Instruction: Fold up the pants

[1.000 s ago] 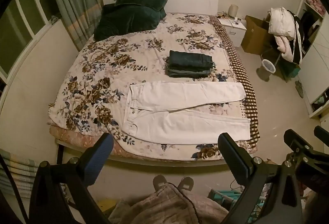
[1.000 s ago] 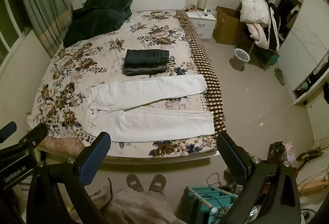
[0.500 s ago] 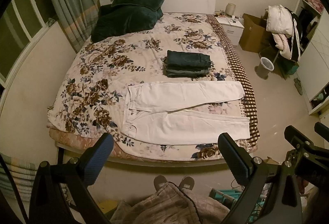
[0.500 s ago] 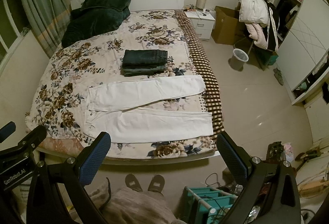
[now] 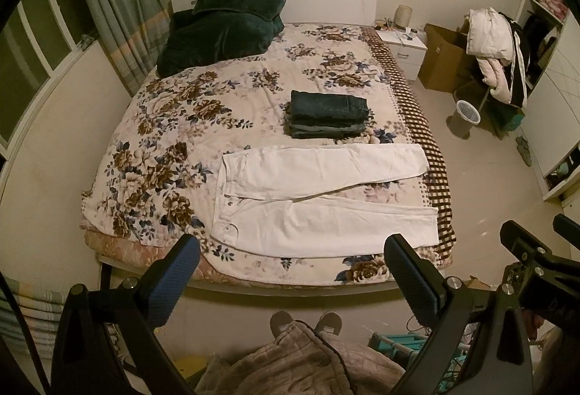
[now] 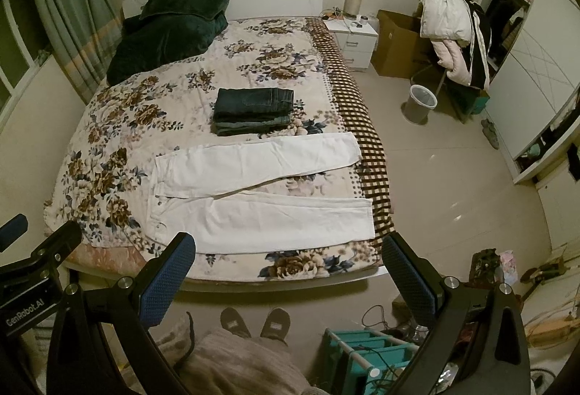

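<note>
Both grippers hang above the floor at the foot of the bed, clear of any cloth. The left gripper (image 5: 290, 271) has its blue-padded fingers (image 5: 174, 280) spread wide with nothing between them, and the right gripper (image 6: 288, 271) is spread just as wide and equally empty.

The white pants (image 5: 319, 199) are not yet folded at all. They lie flat along the near edge of the floral bedspread (image 5: 174, 126), waistband to the left, cuffs to the right by the checkered border (image 5: 435, 173). The legs part in a narrow V, the far one angled slightly away. The fabric looks smooth, with few wrinkles.

Just beyond them sits a stack of folded dark jeans (image 5: 328, 114), which I take as earlier finished work. Every fold on the white pair remains.
</note>
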`<state>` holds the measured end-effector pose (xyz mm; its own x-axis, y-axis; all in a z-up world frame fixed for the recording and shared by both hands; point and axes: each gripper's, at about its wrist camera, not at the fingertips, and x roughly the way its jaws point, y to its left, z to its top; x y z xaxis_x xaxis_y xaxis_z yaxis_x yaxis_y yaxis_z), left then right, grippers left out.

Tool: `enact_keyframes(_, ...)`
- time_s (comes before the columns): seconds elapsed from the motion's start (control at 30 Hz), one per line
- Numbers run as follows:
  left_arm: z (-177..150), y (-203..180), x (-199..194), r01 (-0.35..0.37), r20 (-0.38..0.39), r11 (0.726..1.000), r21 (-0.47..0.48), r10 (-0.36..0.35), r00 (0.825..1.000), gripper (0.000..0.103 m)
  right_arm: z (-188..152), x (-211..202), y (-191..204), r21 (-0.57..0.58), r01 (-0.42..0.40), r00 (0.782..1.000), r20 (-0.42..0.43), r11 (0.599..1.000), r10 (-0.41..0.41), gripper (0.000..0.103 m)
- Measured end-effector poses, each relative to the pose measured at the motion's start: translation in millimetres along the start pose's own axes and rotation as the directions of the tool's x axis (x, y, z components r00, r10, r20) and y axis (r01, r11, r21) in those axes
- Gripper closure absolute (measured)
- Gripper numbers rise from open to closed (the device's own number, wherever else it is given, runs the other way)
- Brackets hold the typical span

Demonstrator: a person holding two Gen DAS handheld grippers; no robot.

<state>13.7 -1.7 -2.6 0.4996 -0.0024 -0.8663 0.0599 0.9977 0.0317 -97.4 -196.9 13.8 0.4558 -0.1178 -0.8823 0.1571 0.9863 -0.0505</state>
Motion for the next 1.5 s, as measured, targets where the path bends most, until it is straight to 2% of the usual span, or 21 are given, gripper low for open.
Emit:
enact_keyframes(0.67, 13, -15, -1, -0.003, 0.005, 1.0, 0.005, 0.003, 1.0, 0.0, 5, 0, 0, 0.001, -0.01, 1.0, 0.005, 1.0, 0.01, 0.0)
enact_keyframes(1.5, 5, -32, 2, 0.008, -0.009, 1.0, -0.019, -0.008, 1.0, 0.0, 0, 4, -11, -0.016, -0.036, 0.999, -0.013, 0.999, 0.036, 0.0)
